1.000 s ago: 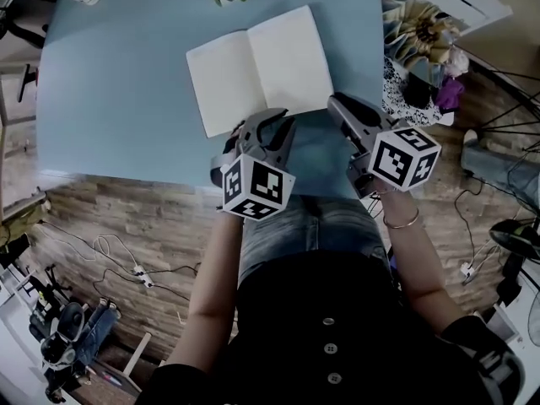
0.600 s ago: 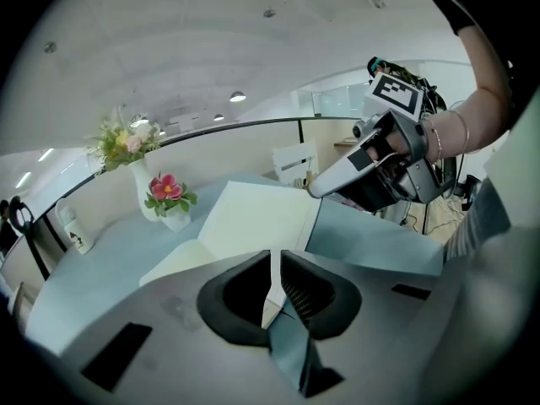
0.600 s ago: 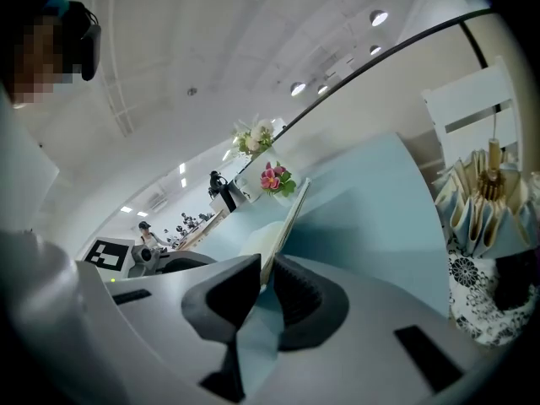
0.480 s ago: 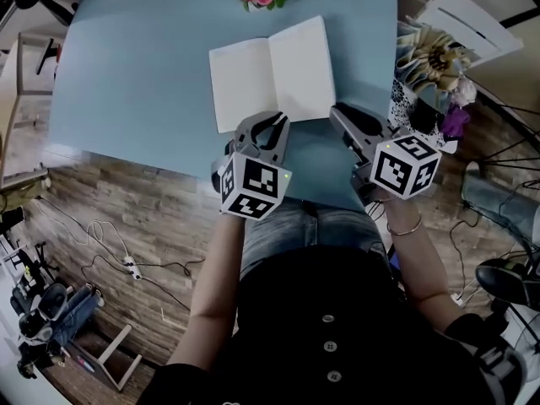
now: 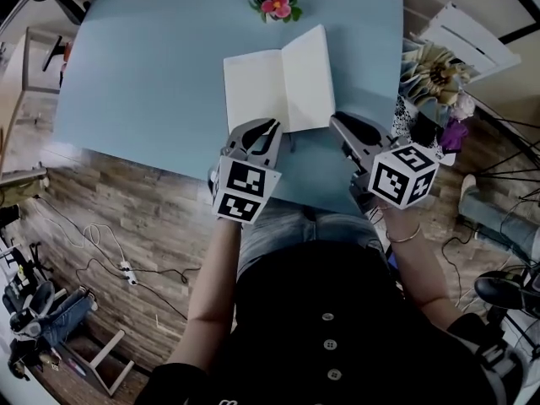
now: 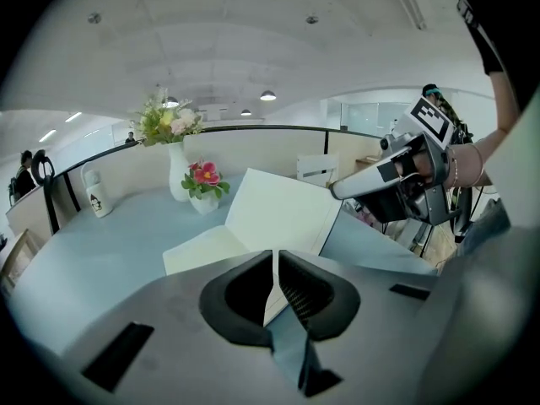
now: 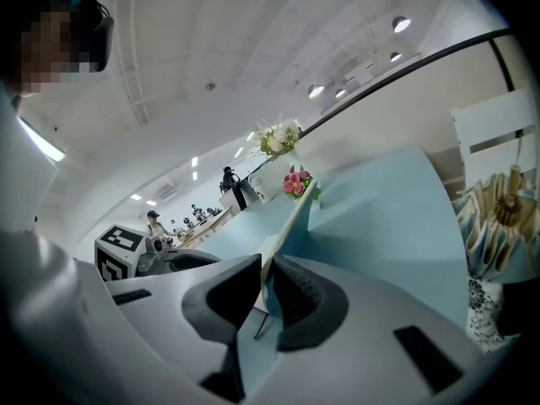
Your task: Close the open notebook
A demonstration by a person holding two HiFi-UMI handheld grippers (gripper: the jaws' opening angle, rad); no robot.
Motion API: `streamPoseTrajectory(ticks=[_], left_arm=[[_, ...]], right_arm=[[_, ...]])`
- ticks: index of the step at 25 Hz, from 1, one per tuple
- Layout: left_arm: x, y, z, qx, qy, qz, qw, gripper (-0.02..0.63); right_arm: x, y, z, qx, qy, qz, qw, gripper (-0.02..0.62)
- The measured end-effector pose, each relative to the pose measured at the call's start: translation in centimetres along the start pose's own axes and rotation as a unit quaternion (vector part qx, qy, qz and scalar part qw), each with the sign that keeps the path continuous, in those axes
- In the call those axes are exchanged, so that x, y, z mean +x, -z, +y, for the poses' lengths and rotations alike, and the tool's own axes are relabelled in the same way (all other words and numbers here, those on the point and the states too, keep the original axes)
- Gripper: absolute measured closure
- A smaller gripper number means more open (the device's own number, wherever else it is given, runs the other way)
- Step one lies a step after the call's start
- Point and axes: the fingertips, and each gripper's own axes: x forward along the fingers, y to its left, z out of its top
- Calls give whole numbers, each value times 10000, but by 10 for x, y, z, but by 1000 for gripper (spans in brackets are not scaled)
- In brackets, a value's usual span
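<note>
Clothing: black top (image 5: pixel 337 302) with small round buttons (image 5: pixel 327 318) down the front; blue jeans (image 5: pixel 312 224) | Right wrist: thin metal bangle (image 5: pixel 403 235) | Left gripper (image 5: pixel 273 124), right gripper (image 5: pixel 335 119): grey shells, black ribbed pads (image 6: pixel 305 298) | Markings: left cube (image 5: pixel 245 191) and right cube (image 5: pixel 403 175), white with black square markers

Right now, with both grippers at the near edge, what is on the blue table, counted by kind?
notebook: 1
flower vases: 2 (tall white vase, small pot of pink flowers)
mug: 1
Total: 4
</note>
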Motion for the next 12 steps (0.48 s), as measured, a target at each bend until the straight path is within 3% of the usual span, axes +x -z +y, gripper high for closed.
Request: streamPoseTrajectory(ticks=[6,12], left_arm=[[-12,1,9,-359,124,-223,9990,577],[-25,9,21,-439,142,-275,9986,577]], right_arm=[[9,-6,19,-221,-50,33,9997,549],[24,-9,42,-337,-172,24,9993,557]])
